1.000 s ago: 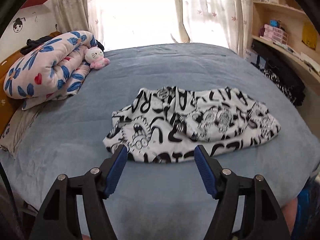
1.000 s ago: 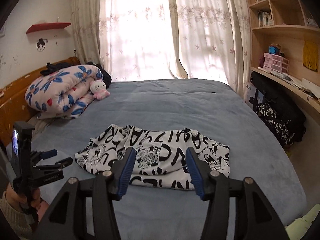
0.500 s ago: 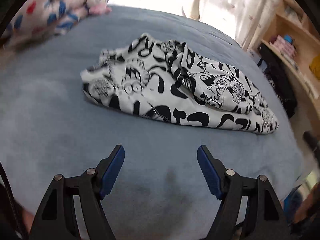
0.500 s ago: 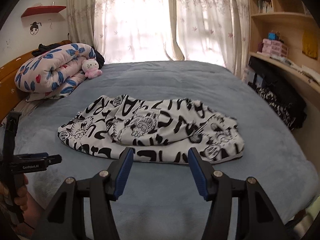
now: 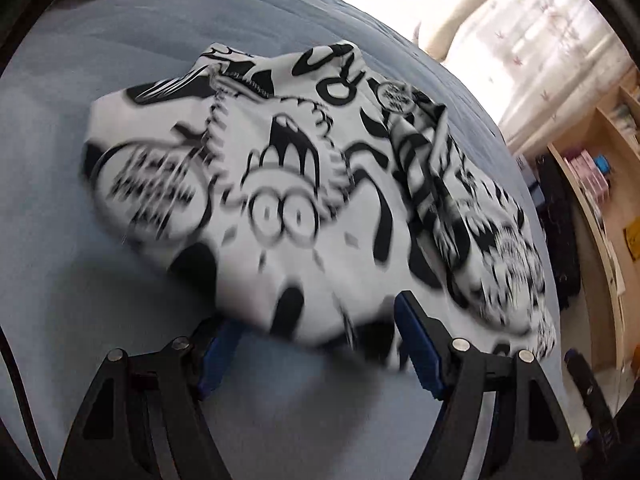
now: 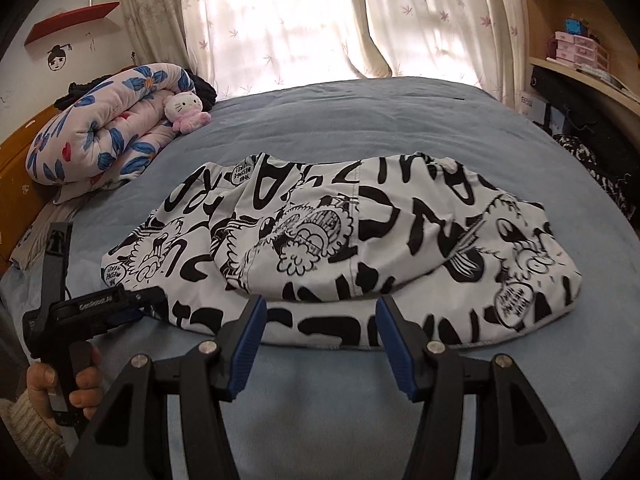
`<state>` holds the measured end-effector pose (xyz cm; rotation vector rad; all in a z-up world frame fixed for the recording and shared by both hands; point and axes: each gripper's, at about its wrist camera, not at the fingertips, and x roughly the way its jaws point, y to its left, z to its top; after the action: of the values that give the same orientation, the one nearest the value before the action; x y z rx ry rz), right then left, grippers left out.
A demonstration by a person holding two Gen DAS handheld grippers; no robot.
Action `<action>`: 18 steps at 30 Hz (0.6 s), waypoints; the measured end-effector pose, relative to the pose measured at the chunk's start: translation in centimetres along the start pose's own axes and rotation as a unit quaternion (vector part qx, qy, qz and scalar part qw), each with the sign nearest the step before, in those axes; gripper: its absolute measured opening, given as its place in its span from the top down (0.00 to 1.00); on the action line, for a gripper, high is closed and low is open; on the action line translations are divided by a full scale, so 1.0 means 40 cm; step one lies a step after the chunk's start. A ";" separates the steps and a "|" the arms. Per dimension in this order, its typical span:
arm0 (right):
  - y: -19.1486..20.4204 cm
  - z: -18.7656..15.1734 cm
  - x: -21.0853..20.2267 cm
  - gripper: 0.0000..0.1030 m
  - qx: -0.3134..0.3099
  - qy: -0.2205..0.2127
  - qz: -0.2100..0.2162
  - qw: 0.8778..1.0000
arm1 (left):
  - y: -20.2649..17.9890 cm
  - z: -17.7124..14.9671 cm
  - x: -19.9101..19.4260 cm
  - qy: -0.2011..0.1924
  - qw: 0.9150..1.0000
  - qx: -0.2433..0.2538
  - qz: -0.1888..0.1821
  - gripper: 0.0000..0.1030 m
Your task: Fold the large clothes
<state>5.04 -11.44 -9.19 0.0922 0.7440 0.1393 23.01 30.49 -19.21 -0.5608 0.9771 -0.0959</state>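
Left wrist view: the left gripper (image 5: 320, 340) has its blue-padded fingers (image 5: 418, 346) spread apart, gripping nothing. The near hem of the black-and-white printed garment (image 5: 296, 200) lies between them; the left finger is tucked partly under that hem, the right one stands over it. The garment lies crumpled on the blue bed (image 5: 80, 80), with bare sheet open on its left and near sides. A wooden shelf unit (image 5: 612, 184) stands off the bed's right edge.

Right wrist view: the right gripper (image 6: 320, 332) is also released, fingers (image 6: 248, 336) wide, their tips at the garment's (image 6: 360, 240) near edge, pinching nothing. Bare bed (image 6: 360, 120) stretches beyond the garment to the curtains (image 6: 300, 20). A rolled floral quilt (image 6: 104, 128) and a plush cat toy (image 6: 186, 110) sit far left, well apart from the garment. The left gripper (image 6: 132, 300), held in a hand (image 6: 60, 384), reaches the garment's near-left corner.
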 end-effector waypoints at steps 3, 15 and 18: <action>0.005 0.025 0.036 0.45 0.004 0.000 0.009 1.000 | 0.002 0.049 0.036 -0.002 1.000 -0.013 -0.007 0.29; 0.057 0.093 0.116 0.45 -0.009 0.006 0.031 0.999 | -0.005 0.160 0.090 -0.050 0.998 -0.014 -0.022 0.77; 0.061 0.107 0.127 0.58 -0.010 0.010 0.039 0.999 | 0.003 0.135 0.081 -0.073 0.997 0.003 -0.023 0.81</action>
<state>11.44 -8.39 -9.11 0.1007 0.7586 0.2224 29.21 31.74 -19.40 -0.5756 0.8225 -0.0975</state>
